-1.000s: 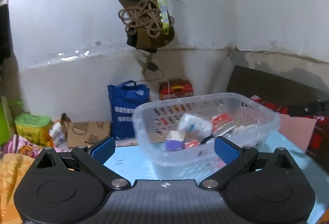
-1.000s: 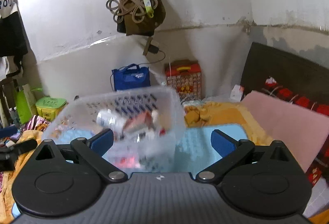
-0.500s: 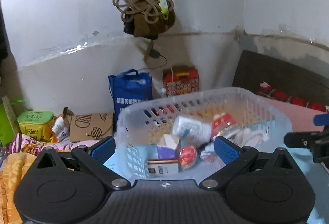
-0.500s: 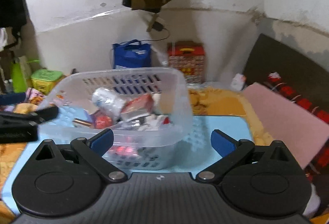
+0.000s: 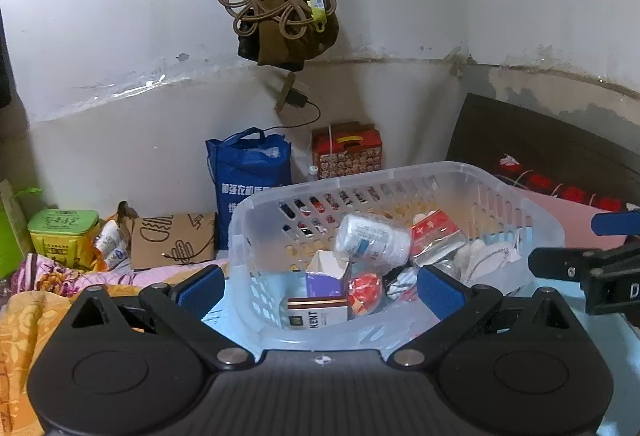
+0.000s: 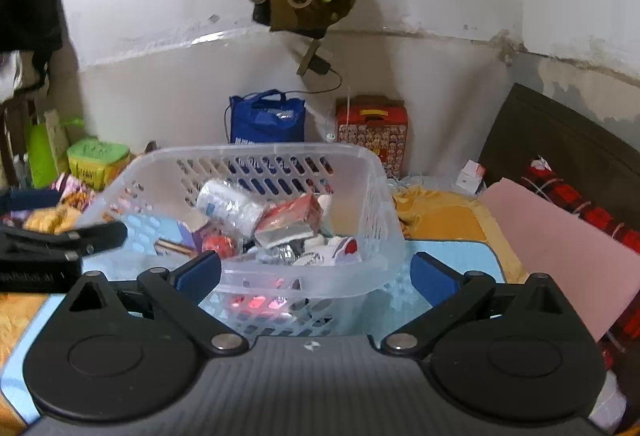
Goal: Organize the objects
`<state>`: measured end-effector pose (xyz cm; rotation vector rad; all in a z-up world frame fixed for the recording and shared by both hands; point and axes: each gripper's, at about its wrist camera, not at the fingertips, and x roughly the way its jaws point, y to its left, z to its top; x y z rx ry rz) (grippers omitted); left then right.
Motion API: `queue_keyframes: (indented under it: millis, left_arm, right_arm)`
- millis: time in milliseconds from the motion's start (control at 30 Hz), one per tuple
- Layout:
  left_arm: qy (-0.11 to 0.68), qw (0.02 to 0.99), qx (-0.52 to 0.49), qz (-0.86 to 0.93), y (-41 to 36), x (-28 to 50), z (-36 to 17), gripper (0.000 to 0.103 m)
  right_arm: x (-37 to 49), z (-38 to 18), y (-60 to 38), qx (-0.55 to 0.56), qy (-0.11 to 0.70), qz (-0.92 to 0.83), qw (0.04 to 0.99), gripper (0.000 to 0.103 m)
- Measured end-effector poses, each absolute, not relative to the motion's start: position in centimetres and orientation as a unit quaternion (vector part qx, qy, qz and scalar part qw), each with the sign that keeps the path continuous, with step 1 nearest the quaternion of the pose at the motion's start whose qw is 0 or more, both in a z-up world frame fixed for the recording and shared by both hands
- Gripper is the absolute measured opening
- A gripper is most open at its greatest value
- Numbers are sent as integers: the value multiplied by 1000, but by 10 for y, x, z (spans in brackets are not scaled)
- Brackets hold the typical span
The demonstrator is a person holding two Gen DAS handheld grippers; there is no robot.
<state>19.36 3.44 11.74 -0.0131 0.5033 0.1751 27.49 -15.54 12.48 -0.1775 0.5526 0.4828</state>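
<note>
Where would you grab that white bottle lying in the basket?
Judging by its pose, across the middle of its round body. The white bottle lies on its side atop the clutter in the clear basket, so I'd come straight down from above, open fingers straddling its width; the basket walls block a sideways approach.

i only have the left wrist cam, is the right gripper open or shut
Observer: Open. In the right wrist view the right gripper has its pads wide apart and grips nothing.
Operator: whats on the far right side of the basket
Observer: An orange cloth lies bunched right beside the basket.
Operator: anything near the headboard
Observer: A small white box sits just left of the dark headboard.
</note>
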Motion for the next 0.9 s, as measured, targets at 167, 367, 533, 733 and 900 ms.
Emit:
queue_keyframes:
  millis: [167,367,533,733,900]
  left_arm:
    - [258,961,-28,95,41,187,125,103]
    - [274,955,-43,104,47,187,123,103]
    - [293,949,-33,115,49,187,119,103]
    - [278,951,-31,131,52,178,130,103]
    - [282,949,-17,142,48,176,137,103]
  right_arm:
    - [281,123,-148,-103,264,229,931,103]
    - [285,116,-138,-115,273,241,924,103]
    - [287,115,-137,-104,279,251,921,103]
    - [286,122,-141,-85,280,258,921,103]
    - [284,126,-140,-82,280,261,920,103]
